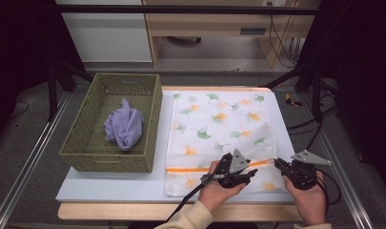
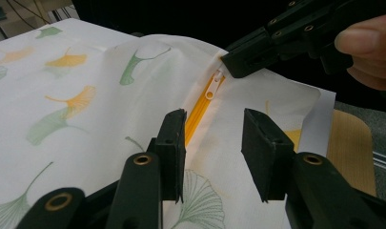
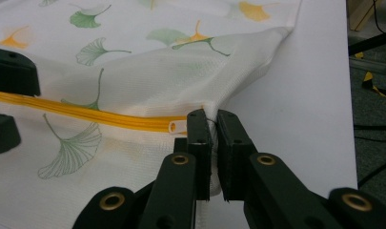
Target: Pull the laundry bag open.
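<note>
- A white laundry bag (image 1: 219,129) printed with green and orange leaves is lying flat on the white table (image 1: 109,183), just right of a green woven basket (image 1: 86,152).
- A crumpled lilac cloth (image 1: 124,125) is sitting inside the basket.
- An orange zipper (image 2: 196,114) is running across the near end of the bag, with its white pull tab (image 2: 214,85) at the right-hand end.
- The right gripper (image 3: 212,125) is pinching the bag at that end of the zipper, its jaws pressed together on the fabric and the zipper end beside the pull, lifting the cloth into a small ridge.
- The left gripper (image 2: 213,143) is hovering over the zipper a little to the left, its jaws partly spread and standing one on each side of the orange line; they are not pressing on anything.
- In the high view both hands are resting near the front edge of the table, the left hand (image 1: 219,191) over the bag and the right hand (image 1: 309,198) at its right corner.
- The right gripper's jaws are showing in the left gripper view, clamped at the pull tab.
</note>
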Demonstrator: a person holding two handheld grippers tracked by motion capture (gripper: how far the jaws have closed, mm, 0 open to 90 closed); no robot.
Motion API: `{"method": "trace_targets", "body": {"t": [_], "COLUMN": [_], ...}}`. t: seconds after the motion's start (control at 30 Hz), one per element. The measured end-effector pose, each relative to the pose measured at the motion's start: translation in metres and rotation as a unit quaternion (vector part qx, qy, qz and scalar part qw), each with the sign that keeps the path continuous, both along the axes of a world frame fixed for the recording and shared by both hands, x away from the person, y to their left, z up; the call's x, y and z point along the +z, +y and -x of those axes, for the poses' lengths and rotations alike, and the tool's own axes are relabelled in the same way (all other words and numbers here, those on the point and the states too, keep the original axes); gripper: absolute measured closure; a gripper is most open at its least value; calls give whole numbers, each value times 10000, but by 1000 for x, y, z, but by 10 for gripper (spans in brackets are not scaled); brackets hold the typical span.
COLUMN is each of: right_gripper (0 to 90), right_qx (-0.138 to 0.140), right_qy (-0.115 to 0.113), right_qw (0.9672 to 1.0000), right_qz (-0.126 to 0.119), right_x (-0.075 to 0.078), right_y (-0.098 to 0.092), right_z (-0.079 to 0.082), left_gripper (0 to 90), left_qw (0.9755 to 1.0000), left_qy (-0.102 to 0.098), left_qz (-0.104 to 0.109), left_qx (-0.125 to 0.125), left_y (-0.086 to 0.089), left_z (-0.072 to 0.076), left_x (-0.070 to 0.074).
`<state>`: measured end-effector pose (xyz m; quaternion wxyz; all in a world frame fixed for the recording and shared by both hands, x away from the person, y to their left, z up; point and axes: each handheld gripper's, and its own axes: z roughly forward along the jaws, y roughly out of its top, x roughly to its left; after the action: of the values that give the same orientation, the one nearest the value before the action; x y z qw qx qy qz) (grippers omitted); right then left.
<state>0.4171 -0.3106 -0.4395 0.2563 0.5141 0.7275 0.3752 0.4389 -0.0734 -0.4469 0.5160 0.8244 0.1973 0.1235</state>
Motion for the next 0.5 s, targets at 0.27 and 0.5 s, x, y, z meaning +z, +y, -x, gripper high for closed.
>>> {"method": "trace_targets", "body": {"t": [0.27,0.5], "right_gripper": [850,850], "right_qx": [97,146], "right_qy": [-114,-162], "right_qw": [9999,9997], "right_qz": [-36,-62], "right_x": [2,3], "right_y": [2,2], "right_z": [1,2], "left_gripper": [679,737], "left_qw": [9998,9995], "left_qy": [15,31], "left_qz": [-123,-204], "left_qx": [-166,-228], "left_y": [-14,-28], "left_z": [-3,-11], "left_x": [-3,-8]}}
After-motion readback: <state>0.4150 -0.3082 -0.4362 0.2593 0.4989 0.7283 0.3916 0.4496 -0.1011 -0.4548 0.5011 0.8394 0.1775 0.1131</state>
